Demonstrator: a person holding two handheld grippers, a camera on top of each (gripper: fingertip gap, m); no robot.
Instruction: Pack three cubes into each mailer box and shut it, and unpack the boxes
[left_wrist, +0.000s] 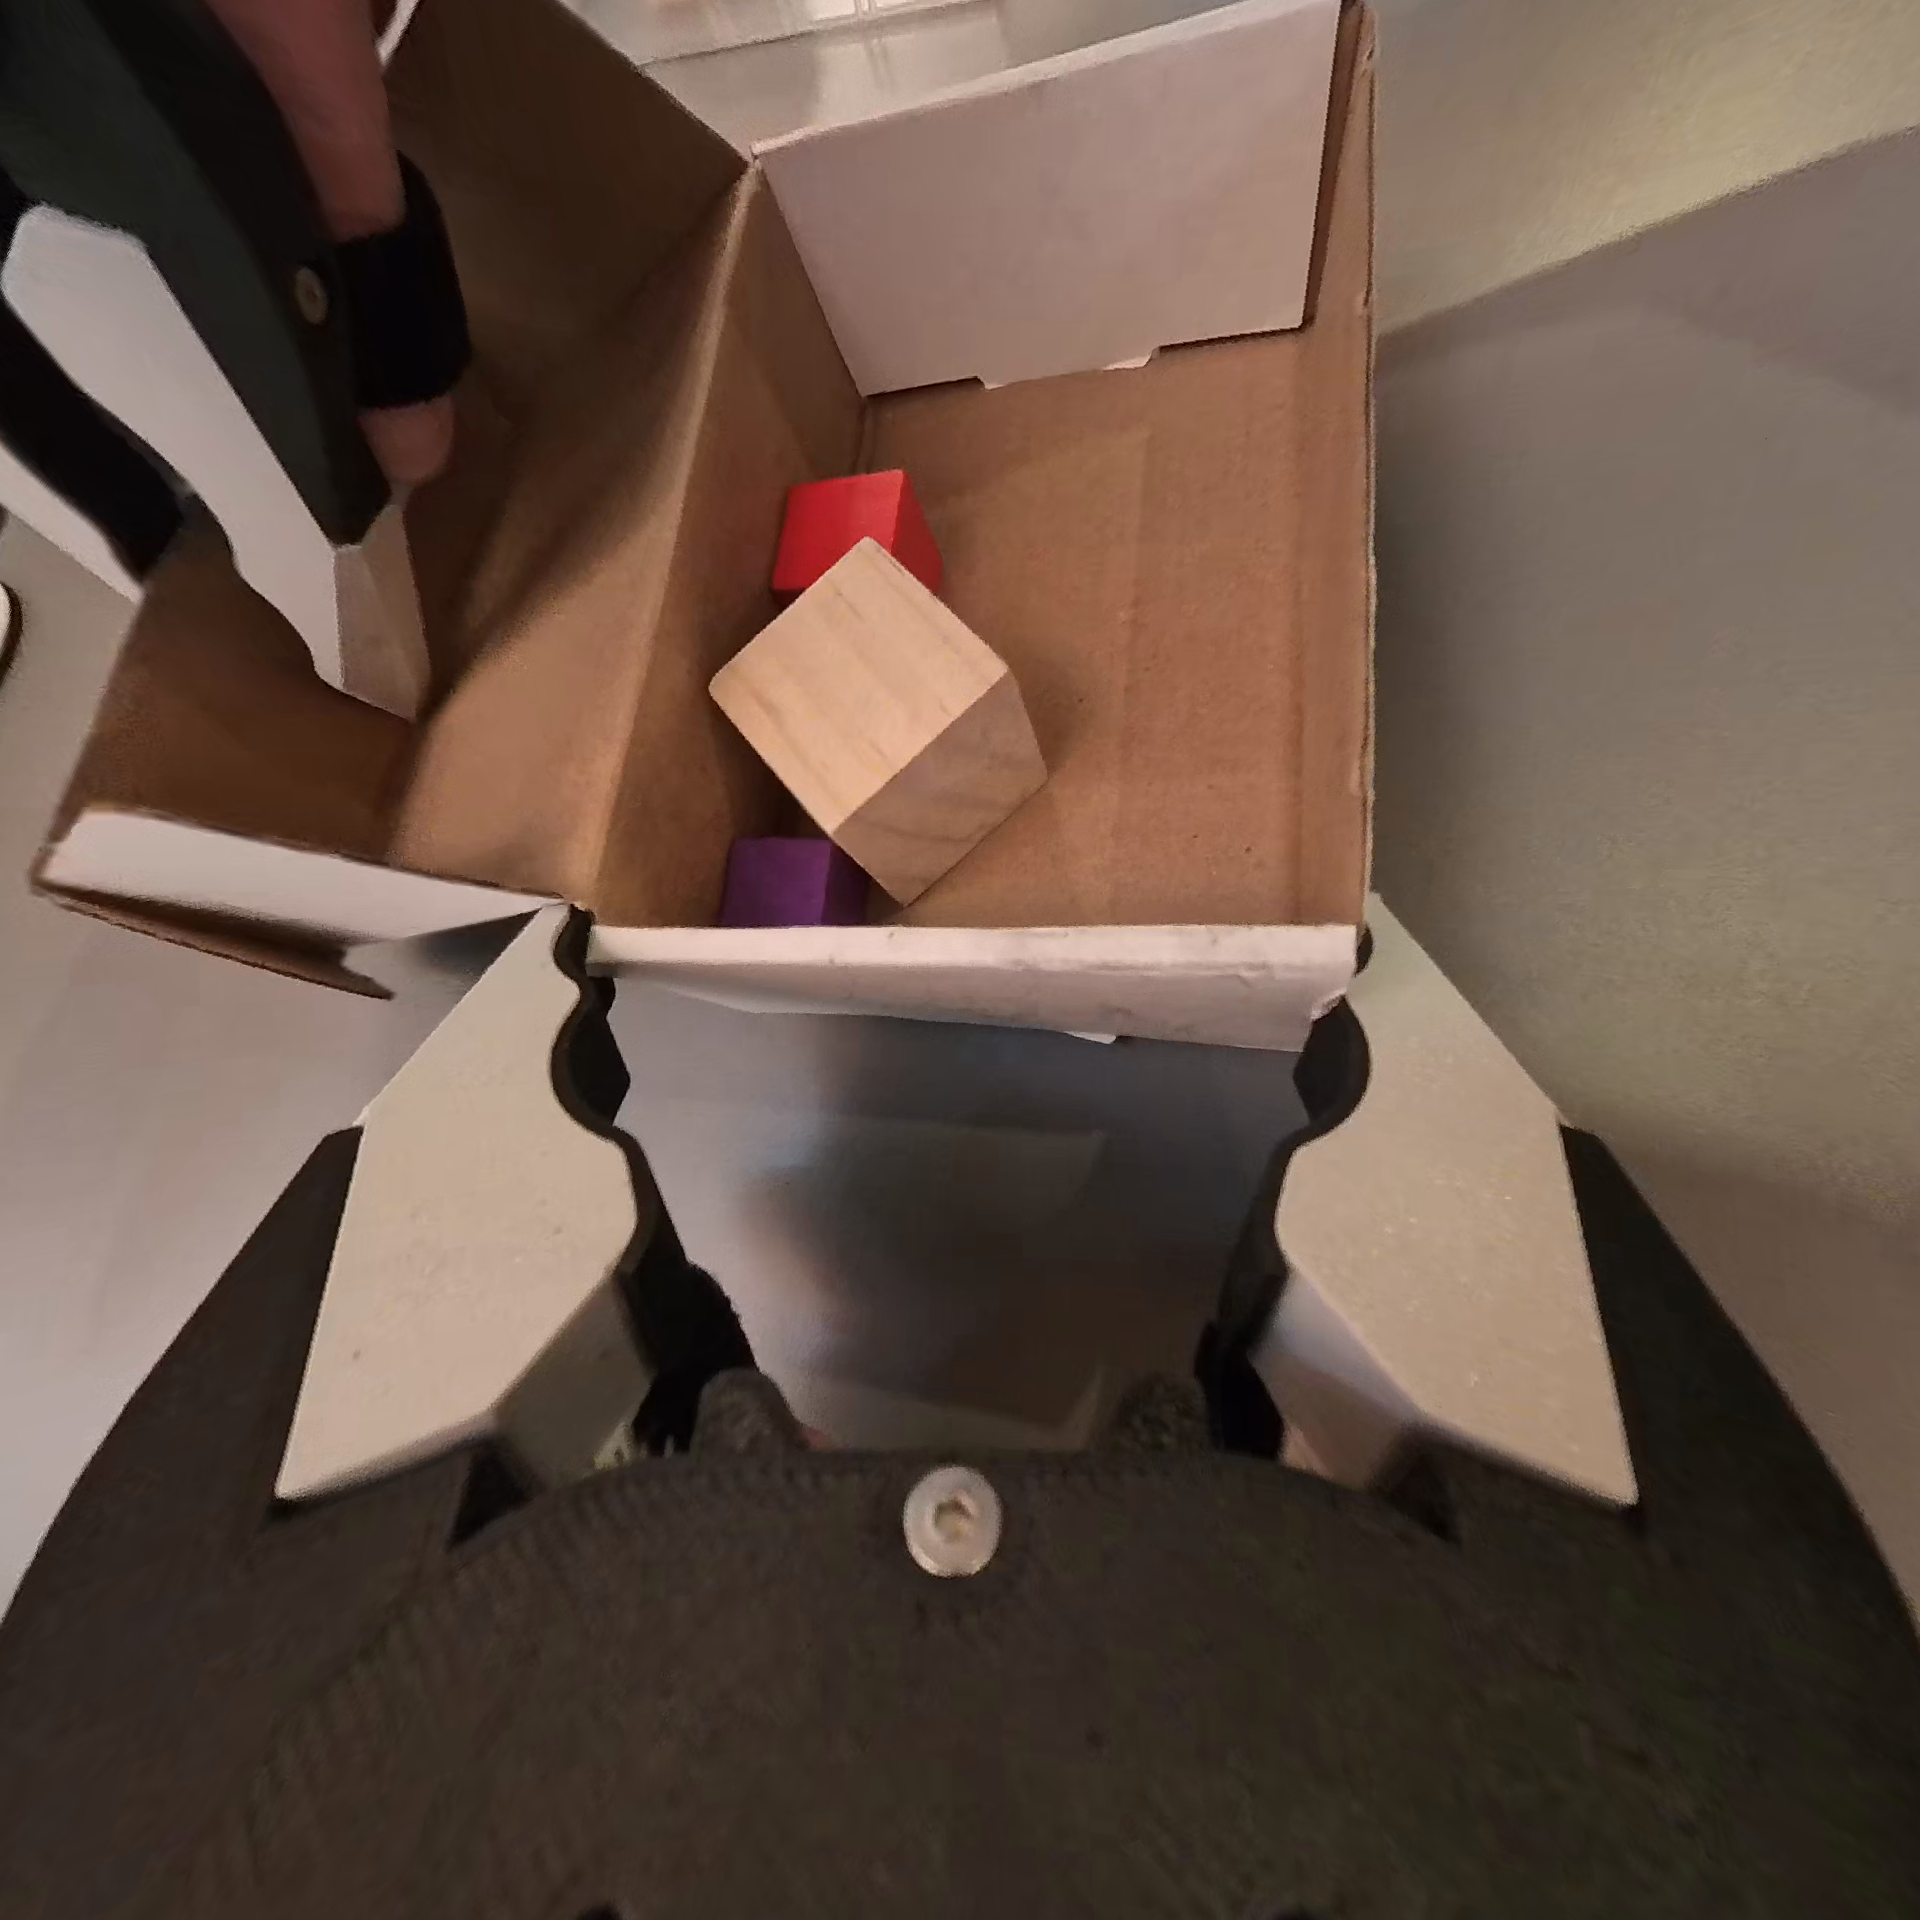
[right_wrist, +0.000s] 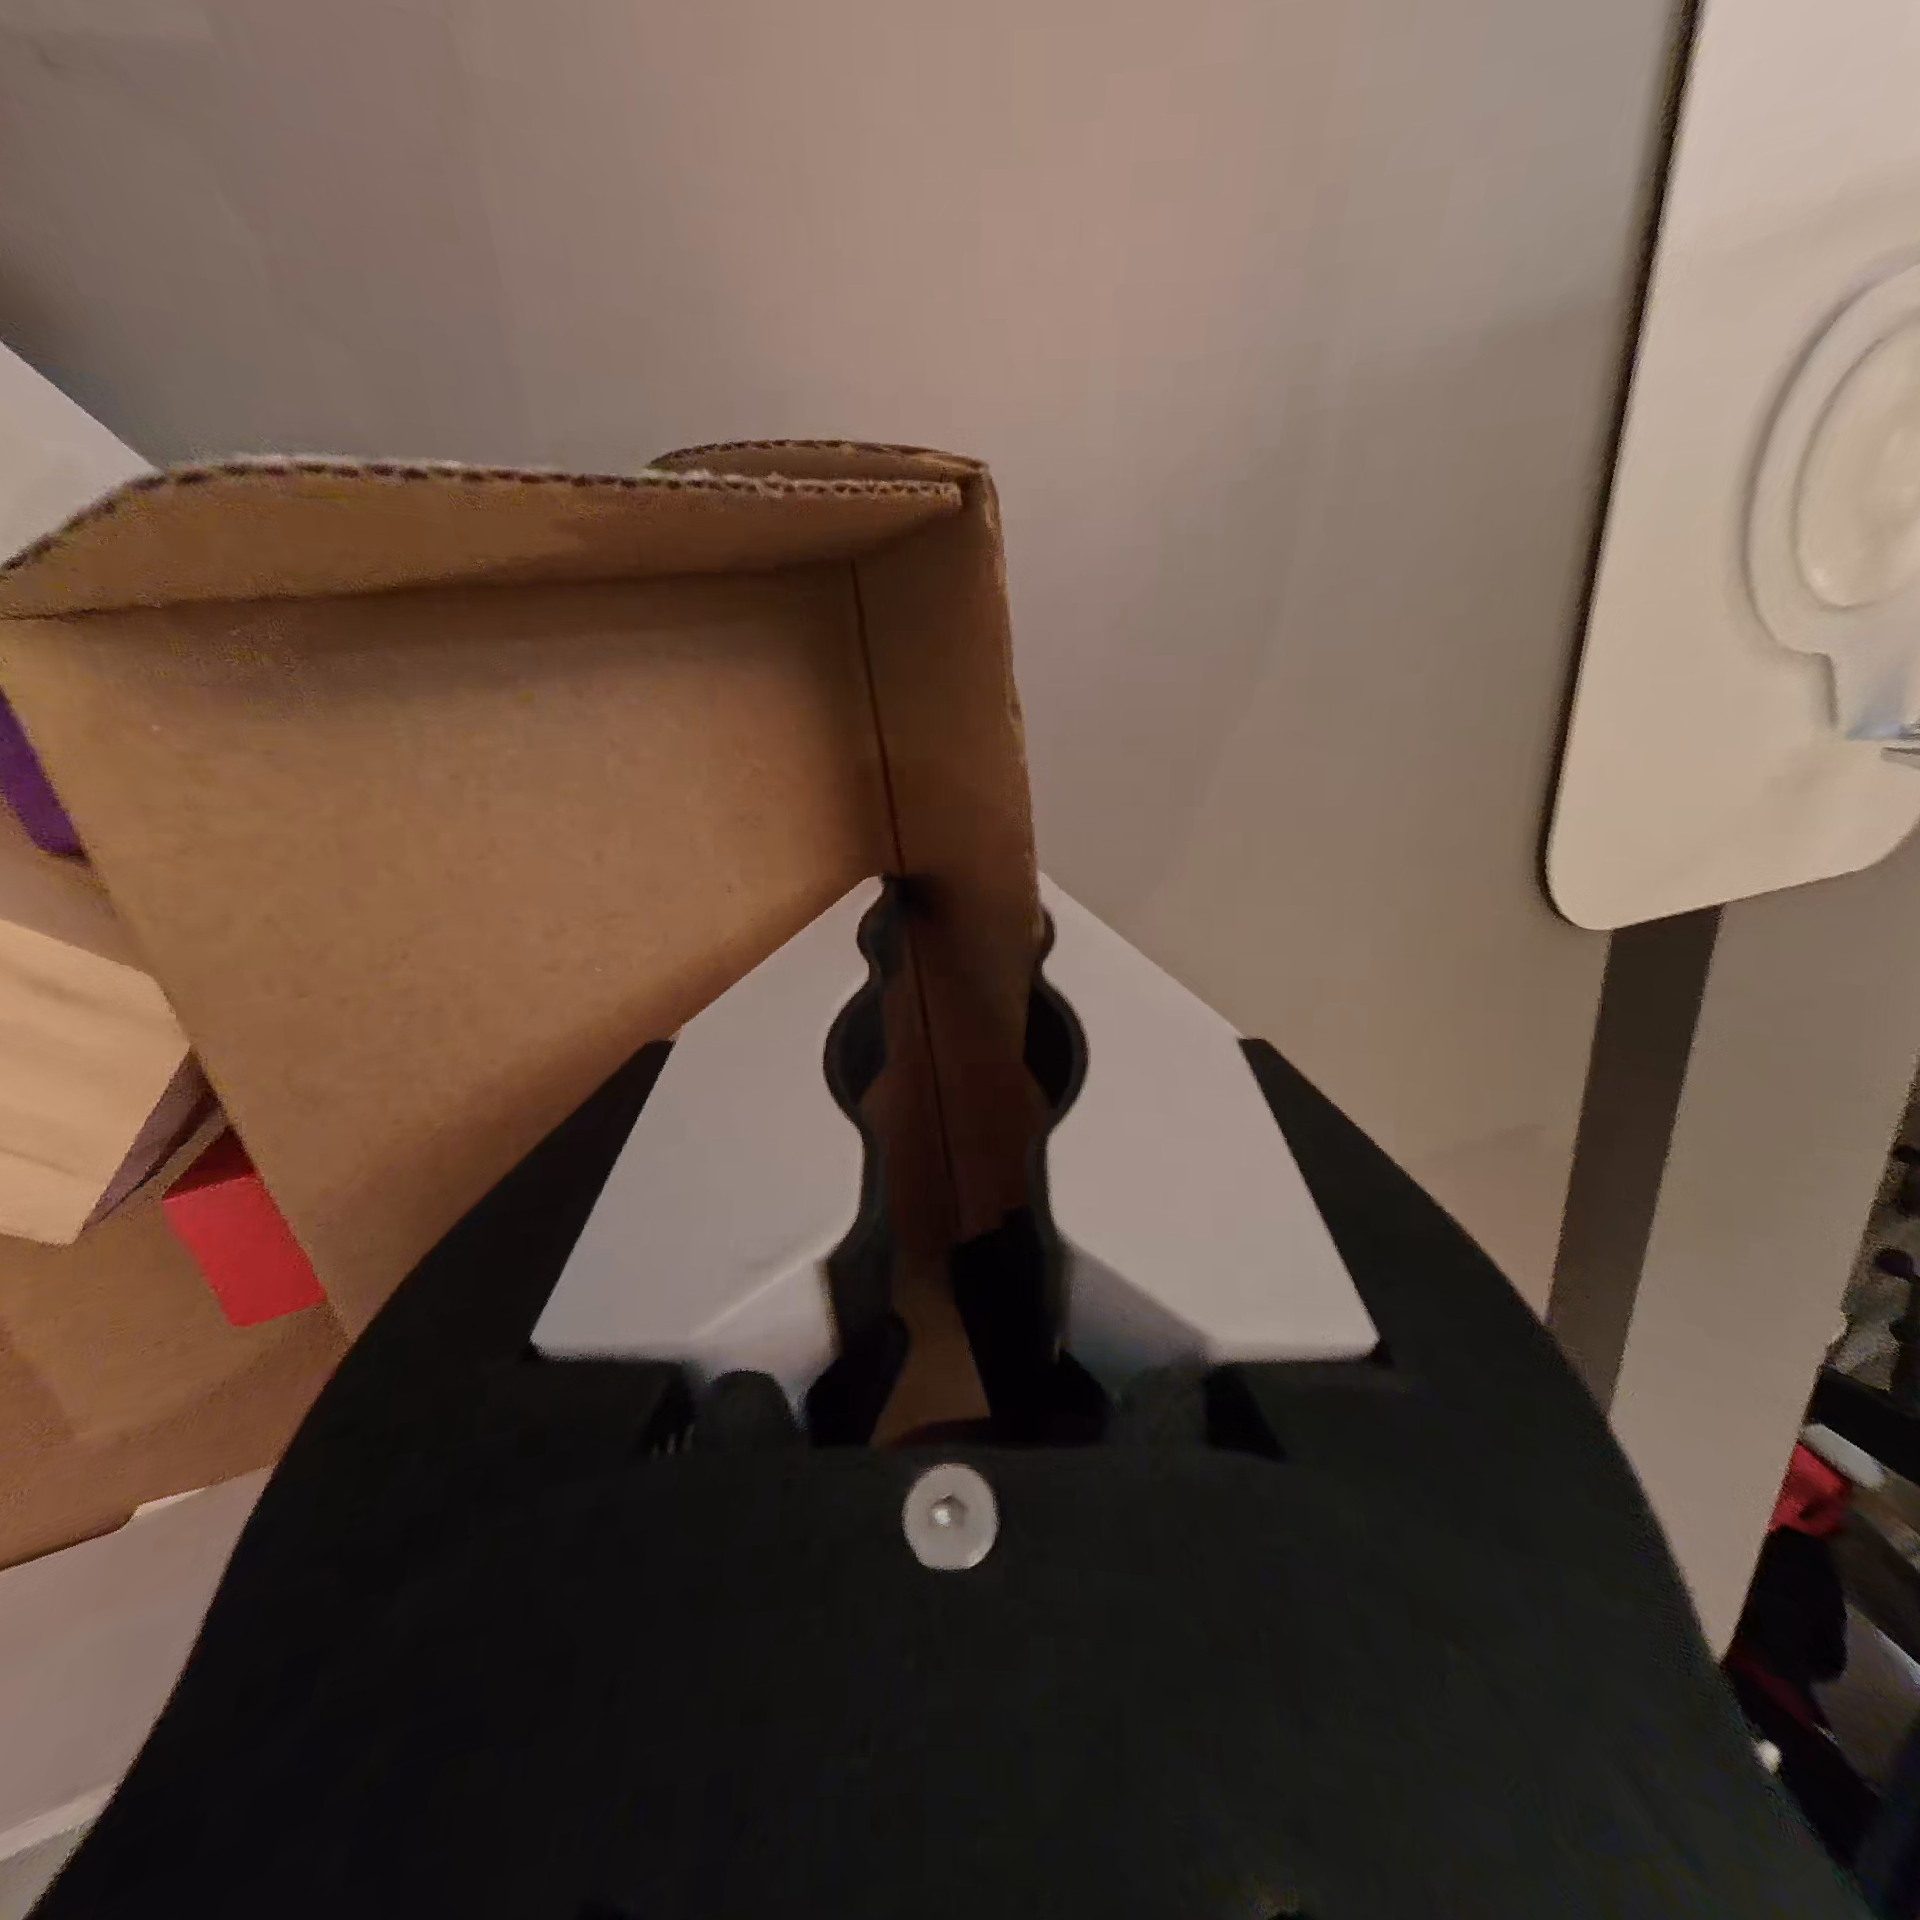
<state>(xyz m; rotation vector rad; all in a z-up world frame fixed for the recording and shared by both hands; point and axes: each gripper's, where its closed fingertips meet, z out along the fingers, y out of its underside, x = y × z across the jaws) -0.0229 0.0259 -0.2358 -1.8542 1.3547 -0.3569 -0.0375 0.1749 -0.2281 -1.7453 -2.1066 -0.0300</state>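
Observation:
An open mailer box (left_wrist: 1164, 644), white outside and brown inside, holds a red cube (left_wrist: 842, 530), a bare wooden cube (left_wrist: 862, 686) tilted on edge, and a purple cube (left_wrist: 790, 883) along its left wall. My left gripper (left_wrist: 961, 956) is open, its tips flanking the corners of the box's near wall. My right gripper (right_wrist: 961, 914) is shut on a side flap (right_wrist: 956, 727) of the raised lid (right_wrist: 468, 779). It also shows in the left wrist view (left_wrist: 343, 499) at the top left. The right wrist view catches the purple (right_wrist: 31, 790), wooden (right_wrist: 62, 1091) and red (right_wrist: 244, 1247) cubes at its left edge.
The box stands on a grey table (left_wrist: 1662, 623). A person's hand (left_wrist: 384, 312) holds the right gripper. A white flap (left_wrist: 1039, 208) stands at the box's far side. A white panel with a clear suction hook (right_wrist: 1766, 520) hangs to the right, with dark clutter (right_wrist: 1849, 1455) below.

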